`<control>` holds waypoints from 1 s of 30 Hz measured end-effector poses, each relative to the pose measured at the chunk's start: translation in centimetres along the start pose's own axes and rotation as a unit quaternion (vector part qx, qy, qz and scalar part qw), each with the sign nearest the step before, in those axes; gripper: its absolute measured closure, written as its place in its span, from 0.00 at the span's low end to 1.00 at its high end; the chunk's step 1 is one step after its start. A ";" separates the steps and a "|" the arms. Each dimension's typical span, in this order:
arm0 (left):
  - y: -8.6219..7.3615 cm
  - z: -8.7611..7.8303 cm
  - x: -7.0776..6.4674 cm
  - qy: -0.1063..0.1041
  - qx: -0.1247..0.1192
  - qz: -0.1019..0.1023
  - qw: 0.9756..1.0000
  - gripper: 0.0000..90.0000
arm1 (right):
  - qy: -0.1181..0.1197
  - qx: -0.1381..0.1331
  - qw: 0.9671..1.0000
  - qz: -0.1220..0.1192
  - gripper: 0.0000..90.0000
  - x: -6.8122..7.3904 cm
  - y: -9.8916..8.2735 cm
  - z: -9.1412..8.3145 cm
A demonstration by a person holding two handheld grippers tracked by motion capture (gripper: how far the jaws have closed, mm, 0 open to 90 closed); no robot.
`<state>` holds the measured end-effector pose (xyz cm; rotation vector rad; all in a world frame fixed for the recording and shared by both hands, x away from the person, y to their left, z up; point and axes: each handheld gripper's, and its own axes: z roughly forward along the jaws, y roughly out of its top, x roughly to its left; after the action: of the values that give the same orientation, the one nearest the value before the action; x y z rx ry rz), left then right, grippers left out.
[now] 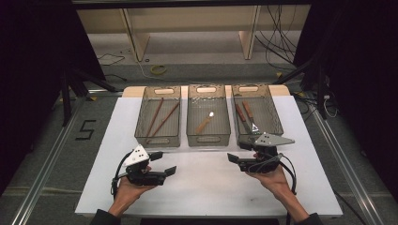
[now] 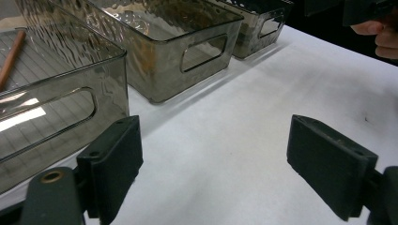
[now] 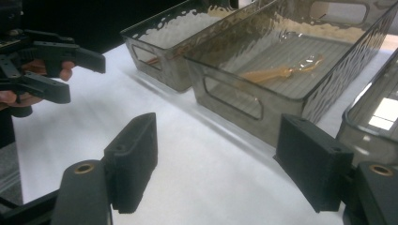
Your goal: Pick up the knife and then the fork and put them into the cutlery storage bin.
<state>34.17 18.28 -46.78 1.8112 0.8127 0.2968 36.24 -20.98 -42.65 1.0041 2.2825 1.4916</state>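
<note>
While both grippers hover empty over the white table (image 1: 206, 183), we see the left gripper (image 1: 165, 163) spread wide just in front of the left bin (image 1: 158, 116), which holds two chopsticks (image 1: 159, 119). Right gripper (image 1: 237, 152) is also released, near the right bin (image 1: 256, 112) with a spatula (image 1: 249, 118). Between them, the middle bin (image 1: 208, 115) holds a spoon (image 1: 205, 123).
</note>
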 end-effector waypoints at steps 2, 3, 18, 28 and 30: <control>0.0 0.0 0.0 -0.002 -0.002 -0.005 1.000 0.20 | 0.001 -0.001 1.000 0.004 0.34 0.0 -0.4 -0.2; 0.0 0.0 0.0 -0.003 -0.002 -0.006 1.000 0.20 | 0.000 -0.001 1.000 0.006 0.33 0.1 -0.6 -0.3; -0.1 -0.2 0.0 -0.010 -0.003 -0.011 1.000 0.20 | -0.005 -0.008 1.000 0.019 0.24 0.9 -3.3 -1.8; -0.2 -0.2 0.0 -0.012 -0.004 -0.014 1.000 0.19 | -0.013 0.003 1.000 0.023 0.22 0.9 -4.7 -2.3; -0.1 -0.2 0.0 -0.011 -0.003 -0.013 1.000 0.19 | -0.013 -0.003 1.000 0.025 0.22 0.9 -4.6 -2.5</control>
<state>34.01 18.50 -46.83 1.7933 0.8181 0.2612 32.31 -23.33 -45.43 1.0791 2.2491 1.4955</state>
